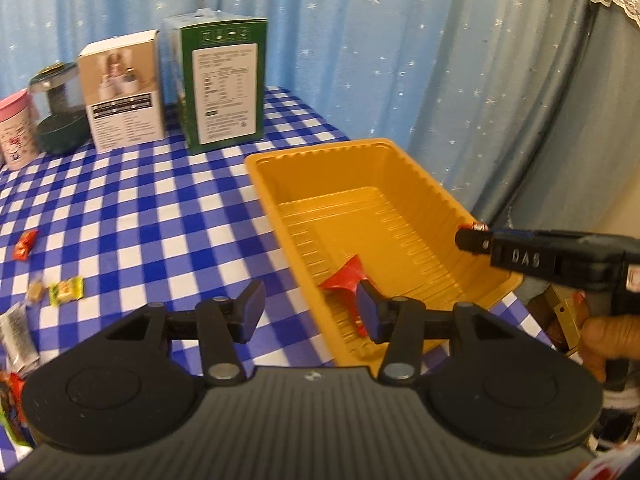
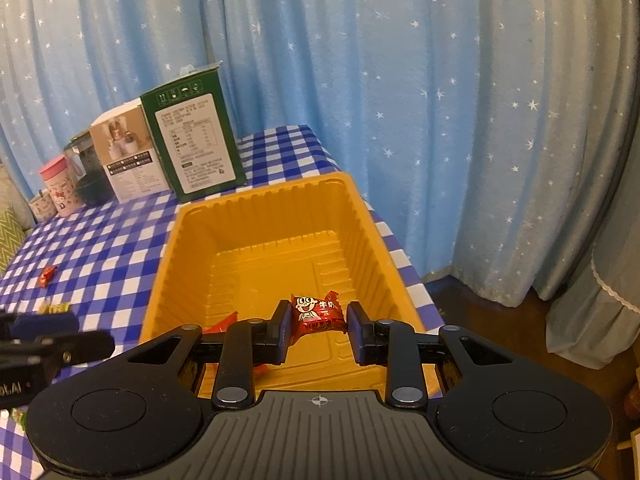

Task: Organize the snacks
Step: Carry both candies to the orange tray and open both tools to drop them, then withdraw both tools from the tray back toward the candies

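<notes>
Red-wrapped candy (image 2: 319, 314) sat pinched between the jaws of my right gripper (image 2: 318, 330) above the near end of the yellow tray (image 2: 192, 240). My left gripper (image 1: 310, 312) hung spread and empty, another red wrapper (image 1: 346, 278) lying in the tray.

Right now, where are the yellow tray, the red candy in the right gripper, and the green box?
yellow tray (image 2: 256, 196): right wrist view, far rim.
red candy (image 2: 318, 314): right wrist view, wrapper's printed face.
green box (image 1: 224, 92): left wrist view, white label panel.
</notes>
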Demonstrator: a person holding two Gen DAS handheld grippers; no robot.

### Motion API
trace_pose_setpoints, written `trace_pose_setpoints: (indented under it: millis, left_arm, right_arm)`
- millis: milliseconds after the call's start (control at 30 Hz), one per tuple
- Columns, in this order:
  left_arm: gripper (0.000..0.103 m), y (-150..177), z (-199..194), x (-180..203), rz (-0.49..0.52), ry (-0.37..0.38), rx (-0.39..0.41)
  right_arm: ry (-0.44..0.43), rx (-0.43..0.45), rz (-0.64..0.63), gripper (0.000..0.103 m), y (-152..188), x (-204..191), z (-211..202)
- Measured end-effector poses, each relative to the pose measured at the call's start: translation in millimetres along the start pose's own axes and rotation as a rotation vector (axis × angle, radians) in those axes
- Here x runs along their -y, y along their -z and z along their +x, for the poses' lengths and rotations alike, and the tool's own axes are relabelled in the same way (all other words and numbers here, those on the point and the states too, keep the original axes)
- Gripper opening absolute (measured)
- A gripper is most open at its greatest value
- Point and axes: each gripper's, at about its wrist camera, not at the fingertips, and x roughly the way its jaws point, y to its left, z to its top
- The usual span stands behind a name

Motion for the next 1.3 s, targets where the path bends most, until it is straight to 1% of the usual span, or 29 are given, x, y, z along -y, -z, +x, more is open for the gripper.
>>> trace_pose_setpoints:
  millis: [67,167,233,267,300,367,600,700,867,933,1300]
  left_arm:
    - [0.048,2.4,-3.2,-4.7,-0.011,-0.007,0.0]
    - [0.052,6.7,-9.2,-10.8,-0.029,-0.017,0.004]
    - [0.055,9.2,-13.7,-13.7,-0.033,-0.029,0.007]
    - [0.056,10.3,-16.0,-14.7,-0.033,-0.033,0.009]
    - [0.057,11.8,-17.9,-15.4,-0.033,-0.037,0.01]
    - [0.059,15.5,-22.9,-17.2,-0.034,-0.048,0.014]
    - [0.062,28.8,-40.1,-24.9,-0.065,-0.072,0.011]
    - [0.065,35.3,-50.5,-28.6,-0.085,-0.079,0.01]
    - [0.068,44.1,-71.9,-31.9,-0.096,-0.094,0.016]
    - [0.072,48.1,-81.8,-34.1,-0.104,-0.102,0.021]
    - [0.078,69.9,-134.7,-49.7,-0.131,-0.157,0.039]
  right_arm:
    - [-0.013,0.008,0.002,0.03,-2.6,-2.4,0.0]
    - [-0.025,0.025,0.005,0.031,-5.4,-5.7,0.8]
    - [-0.035,0.017,0.014,0.055,-7.1,-6.1,3.4]
    - [-0.032,0.015,0.026,0.077,-7.0,-5.3,3.4]
    - [-0.029,0.025,0.041,0.079,-6.1,-4.0,1.7]
    - [-0.033,0.037,0.055,0.079,-4.5,-2.8,-3.3]
    - [-0.008,0.018,0.075,0.079,9.3,-4.8,-26.6]
    - [-0.003,0.007,0.08,0.079,18.8,-10.1,-41.6]
    - [-0.003,-0.009,0.068,0.079,33.5,-24.2,-66.8]
    - [-0.007,-0.009,0.071,0.079,37.9,-29.6,-76.4]
    - [-0.039,-0.024,0.031,0.079,59.0,-69.4,-120.6]
